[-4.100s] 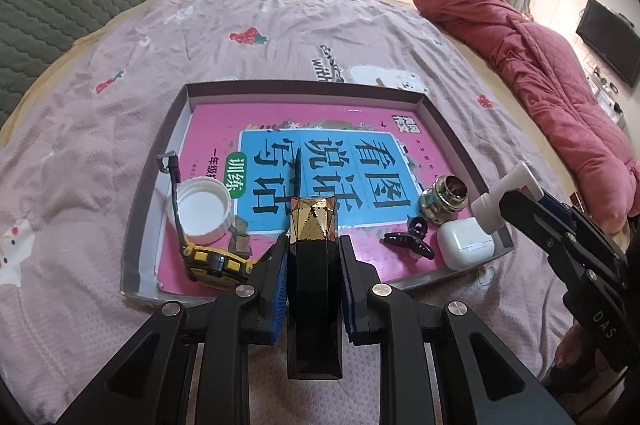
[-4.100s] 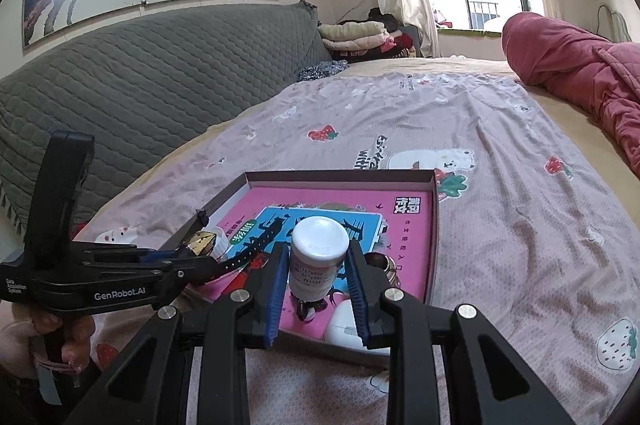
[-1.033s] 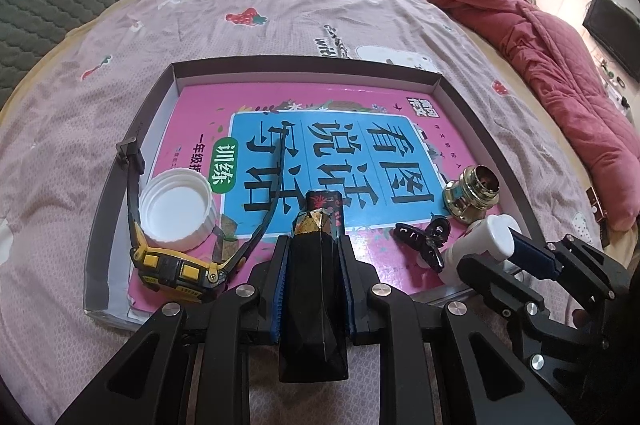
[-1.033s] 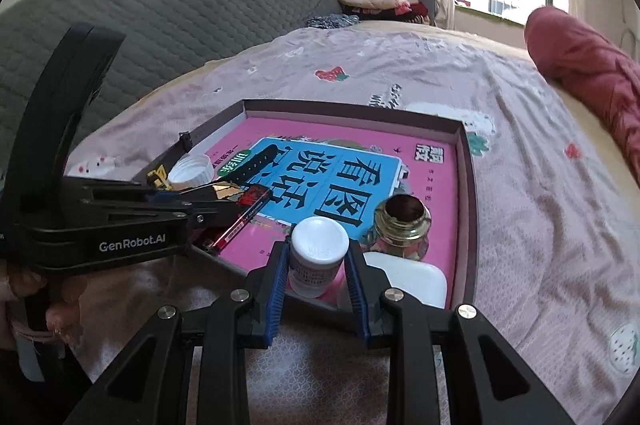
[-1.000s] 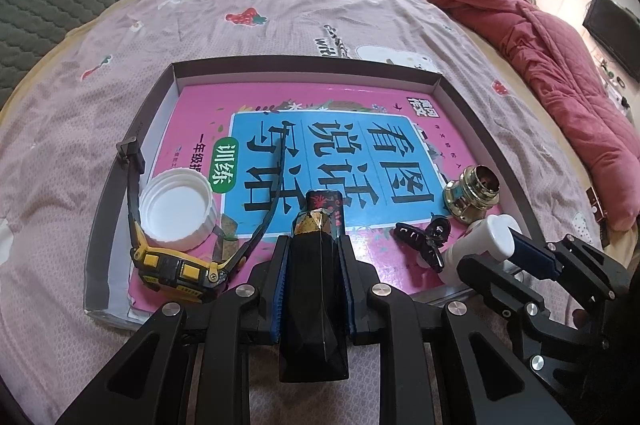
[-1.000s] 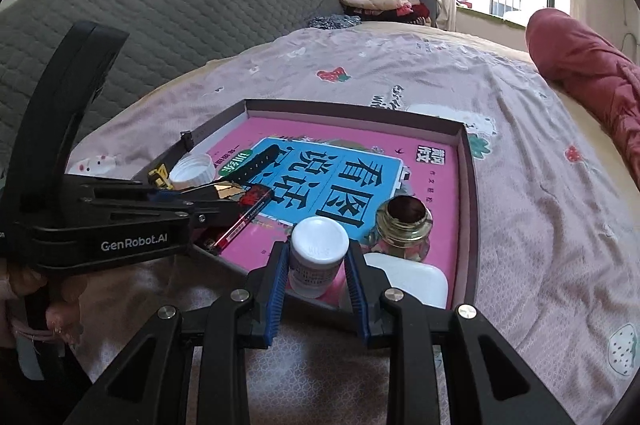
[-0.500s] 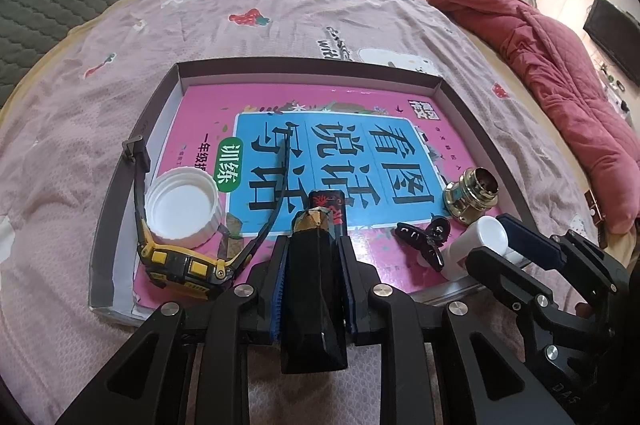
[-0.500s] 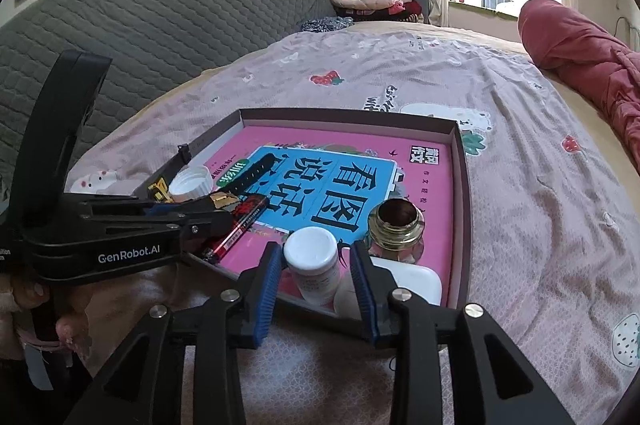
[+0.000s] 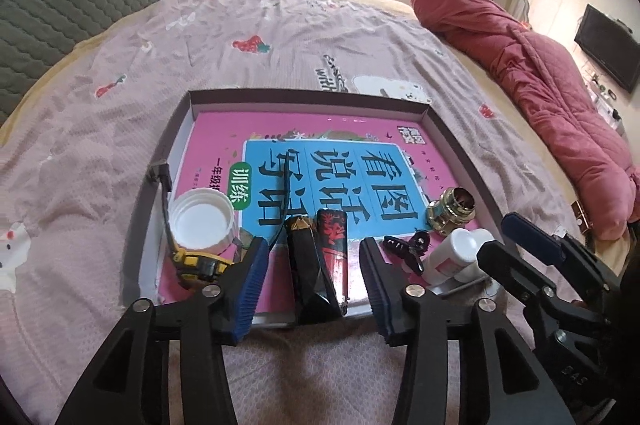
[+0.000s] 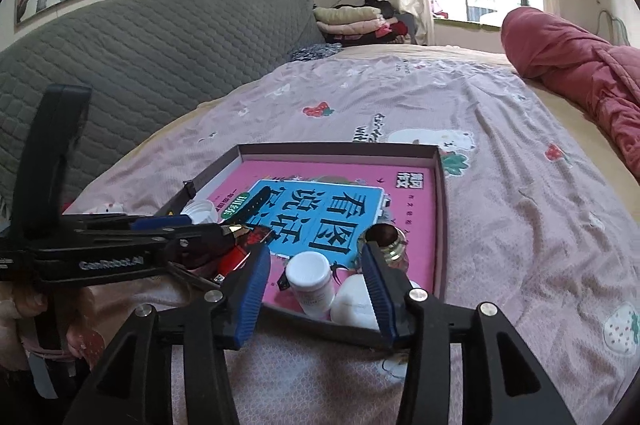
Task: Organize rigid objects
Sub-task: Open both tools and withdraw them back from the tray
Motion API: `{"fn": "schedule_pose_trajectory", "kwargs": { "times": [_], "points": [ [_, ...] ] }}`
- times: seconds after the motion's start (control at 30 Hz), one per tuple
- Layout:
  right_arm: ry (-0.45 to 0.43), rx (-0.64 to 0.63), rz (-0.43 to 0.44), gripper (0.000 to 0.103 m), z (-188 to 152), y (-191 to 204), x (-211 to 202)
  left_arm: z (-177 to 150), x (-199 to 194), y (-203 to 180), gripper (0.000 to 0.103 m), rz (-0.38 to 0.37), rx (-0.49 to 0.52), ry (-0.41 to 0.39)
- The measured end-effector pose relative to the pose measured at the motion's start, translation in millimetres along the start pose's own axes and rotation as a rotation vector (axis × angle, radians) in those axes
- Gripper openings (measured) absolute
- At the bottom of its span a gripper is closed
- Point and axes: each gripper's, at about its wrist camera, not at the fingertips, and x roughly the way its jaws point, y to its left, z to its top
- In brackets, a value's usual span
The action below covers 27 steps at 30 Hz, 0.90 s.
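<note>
— Left claw [image 9: 312, 281] jaws are opening, pads clear of the faceted black-and-gold case [image 9: 310, 273]; why?
— It lies in the shallow grey cardboard tray [image 9: 312, 95] on the bed.
— Right claw [image 10: 316, 283]?
— Also opening; the white plastic bottle [image 10: 310, 281] stands free in the tray, its pads apart.

Hidden / cut off
White rounded plastic case [image 10: 354, 301]: part behind right gripper's finger. Yellow-black tape measure [image 9: 199, 264]: part behind left gripper's finger.

Left gripper [image 9: 313, 275] and right gripper [image 10: 316, 279] hover side by side over the tray's [image 9: 452, 141] near edge, jaws opening, pads touching nothing.
</note>
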Motion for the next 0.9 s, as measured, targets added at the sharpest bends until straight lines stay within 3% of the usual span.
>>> {"fn": "schedule_pose_trajectory", "kwargs": {
  "times": [0.1,0.23,0.43,0.9],
  "points": [
    [-0.007,0.027,-0.028,0.048,-2,-1,-6,-1,-9,0,0.051,0.005,0.006,-0.016],
    [-0.013,0.073,-0.054,0.048,-7,-3,-16,-5,-24,0,0.064,0.022,0.019,-0.049],
    [-0.008,0.106,-0.114,0.052,-11,-2,-30,-15,-44,8,0.073,0.030,-0.013,-0.071],
    [0.037,0.073,-0.176,0.056,-29,32,-55,-42,-82,23,0.074,0.130,-0.001,-0.088]
  ]
}}
